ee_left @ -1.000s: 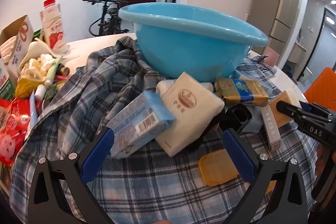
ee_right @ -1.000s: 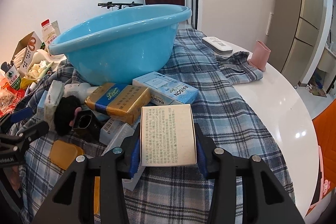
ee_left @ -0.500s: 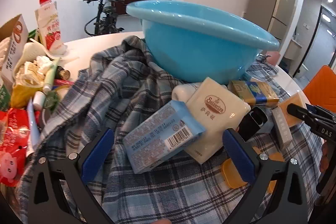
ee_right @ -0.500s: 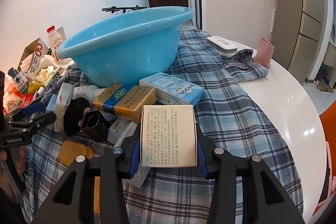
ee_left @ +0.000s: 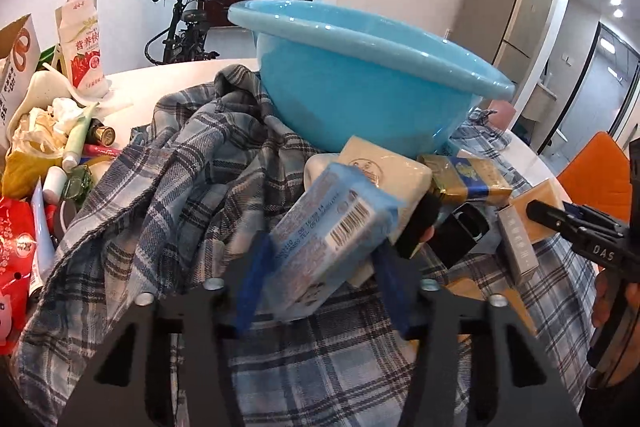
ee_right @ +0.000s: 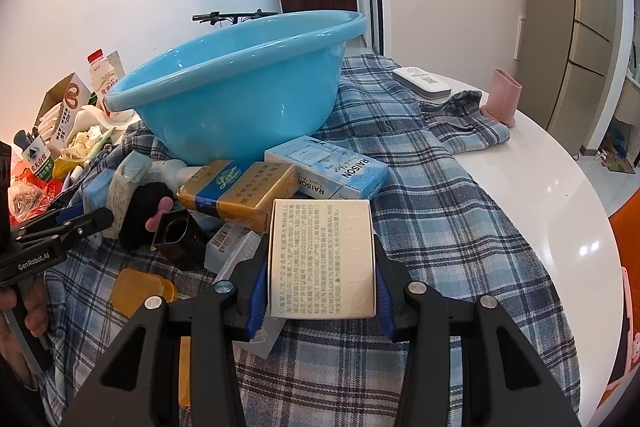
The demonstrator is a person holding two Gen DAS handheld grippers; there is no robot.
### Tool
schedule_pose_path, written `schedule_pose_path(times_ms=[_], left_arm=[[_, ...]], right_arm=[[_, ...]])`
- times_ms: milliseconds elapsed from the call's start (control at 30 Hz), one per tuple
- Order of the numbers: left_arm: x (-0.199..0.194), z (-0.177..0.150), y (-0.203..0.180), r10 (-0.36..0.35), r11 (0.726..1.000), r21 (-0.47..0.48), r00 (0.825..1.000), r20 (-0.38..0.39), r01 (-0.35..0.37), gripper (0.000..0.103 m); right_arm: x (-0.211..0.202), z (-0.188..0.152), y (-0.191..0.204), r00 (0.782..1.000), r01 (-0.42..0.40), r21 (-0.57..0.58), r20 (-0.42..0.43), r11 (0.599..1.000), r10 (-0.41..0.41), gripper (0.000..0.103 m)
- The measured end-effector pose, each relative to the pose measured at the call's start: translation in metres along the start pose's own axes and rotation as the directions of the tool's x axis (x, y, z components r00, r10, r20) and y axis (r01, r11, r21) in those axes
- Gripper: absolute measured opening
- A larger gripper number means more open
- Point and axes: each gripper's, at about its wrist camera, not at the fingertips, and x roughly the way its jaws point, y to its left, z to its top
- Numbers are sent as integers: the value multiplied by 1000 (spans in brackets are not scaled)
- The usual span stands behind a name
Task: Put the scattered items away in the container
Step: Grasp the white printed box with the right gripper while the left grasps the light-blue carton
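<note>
The blue basin (ee_left: pixel 360 99) (ee_right: pixel 240 95) stands on a plaid cloth (ee_right: pixel 440 227), with small packs heaped in front of it. My left gripper (ee_left: pixel 322 283) is closing; its blue pads press both sides of a light blue barcoded box (ee_left: pixel 332 239), which is tilted up off the heap. A cream pack (ee_left: pixel 384 167) lies just behind that box. My right gripper (ee_right: pixel 320 267) is shut on a cream box with printed text (ee_right: pixel 322 251), held over the cloth short of the basin. A gold-and-blue pack (ee_right: pixel 240 195) and a RAISON box (ee_right: pixel 332 171) lie between it and the basin.
A black open box (ee_right: pixel 180 235) and an orange lid (ee_right: pixel 140 291) lie on the cloth at the left. Bottles, cartons and wrappers crowd the table's left side, among them a milk bottle (ee_left: pixel 82 39). A pink cup (ee_right: pixel 502 99) and a white device (ee_right: pixel 420 81) stand far right.
The left jaws have come in from wide apart onto the light blue box, which now stands steeper and nearer the camera. The right gripper still holds its cream box in place.
</note>
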Motion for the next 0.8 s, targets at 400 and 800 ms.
schedule_pose_path(times_ms=[400,800], left_arm=[[-23,-7,2,70,997,-33,997,14,-69,20],[-51,-12,-20,98,995,-9,993,72,-97,19]], right_arm=[[-9,-4,9,1000,-7,-13,10,1000,7,46],[-22,-7,21,999,-11,-41,33,999,12,46]])
